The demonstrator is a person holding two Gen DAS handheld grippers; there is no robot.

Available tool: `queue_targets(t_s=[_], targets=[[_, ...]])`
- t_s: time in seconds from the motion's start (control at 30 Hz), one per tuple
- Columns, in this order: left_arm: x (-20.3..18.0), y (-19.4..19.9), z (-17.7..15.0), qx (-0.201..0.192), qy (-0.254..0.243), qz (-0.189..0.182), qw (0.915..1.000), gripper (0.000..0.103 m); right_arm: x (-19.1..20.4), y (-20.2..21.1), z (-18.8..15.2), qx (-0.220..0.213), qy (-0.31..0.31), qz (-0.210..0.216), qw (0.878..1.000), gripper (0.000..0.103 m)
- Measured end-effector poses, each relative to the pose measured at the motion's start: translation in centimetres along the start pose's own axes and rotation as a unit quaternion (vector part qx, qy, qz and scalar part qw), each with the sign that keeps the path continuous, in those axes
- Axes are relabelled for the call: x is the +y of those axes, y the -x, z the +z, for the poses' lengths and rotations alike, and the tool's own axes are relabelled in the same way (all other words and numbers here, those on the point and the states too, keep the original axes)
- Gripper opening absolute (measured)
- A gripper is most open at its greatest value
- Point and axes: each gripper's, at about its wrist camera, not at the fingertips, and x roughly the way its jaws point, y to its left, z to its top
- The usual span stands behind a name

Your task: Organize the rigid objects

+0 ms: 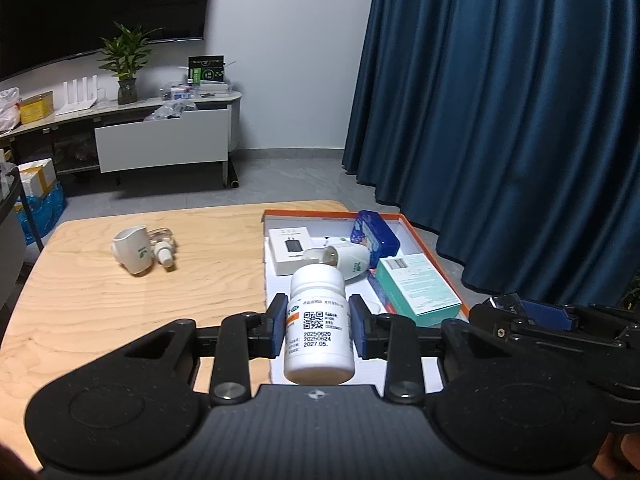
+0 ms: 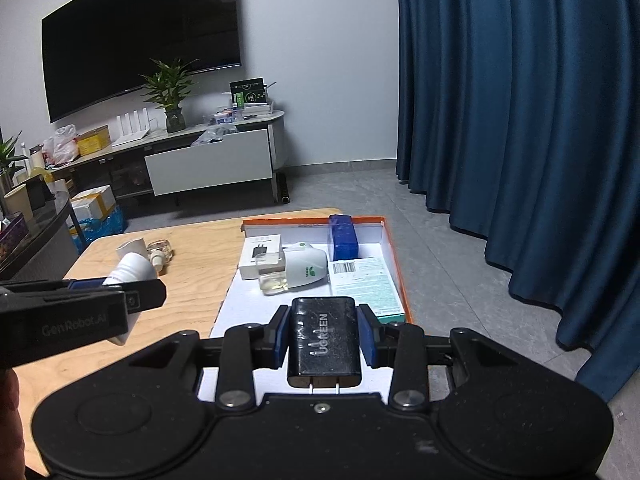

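Note:
My left gripper [image 1: 319, 326] is shut on a white pill bottle [image 1: 318, 328], held above the near end of the orange-rimmed white tray [image 1: 424, 240]. My right gripper [image 2: 325, 338] is shut on a black UGREEN charger [image 2: 325, 344], also above the tray's [image 2: 394, 264] near end. In the tray lie a white charger box [image 1: 290, 250], a white plug-in device [image 1: 348, 260], a blue tin [image 1: 374, 236] and a teal box [image 1: 418, 288]. On the wooden table [image 1: 120, 292], a second white plug-in device [image 1: 134, 250] lies next to a small clear bottle [image 1: 164, 246].
The left gripper shows at the left of the right wrist view [image 2: 80, 308]. A blue curtain [image 1: 500, 120] hangs to the right of the table. A TV cabinet [image 1: 160, 140] with an open drawer stands across the floor.

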Motion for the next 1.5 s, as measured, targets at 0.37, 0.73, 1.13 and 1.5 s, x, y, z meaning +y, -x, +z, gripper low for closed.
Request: queue_targets(t_s=[0.37, 0.73, 1.13, 1.5], targets=[[-1.0, -1.5, 0.5, 0.008, -0.006, -0.008, 0.9999, 0.033, -0.9, -1.4, 0.6, 0.005, -0.007, 0.0, 1.0, 0.043], [-1.4, -3.0, 1.1, 0.016, -0.007, -0.006, 0.9998, 0.033, -1.0, -2.3, 1.3, 0.005, -0.005, 0.001, 1.0, 0.043], [-1.8, -4.4, 1.6, 0.021, -0.005, -0.011, 0.9997, 0.033, -1.2, -3.5, 2.1, 0.008, -0.004, 0.0, 1.0, 0.043], [-2.0, -5.7, 2.0, 0.027, -0.005, -0.011, 0.9996, 0.033, -1.8, -5.7, 2.4, 0.017, -0.008, 0.002, 1.0, 0.043]])
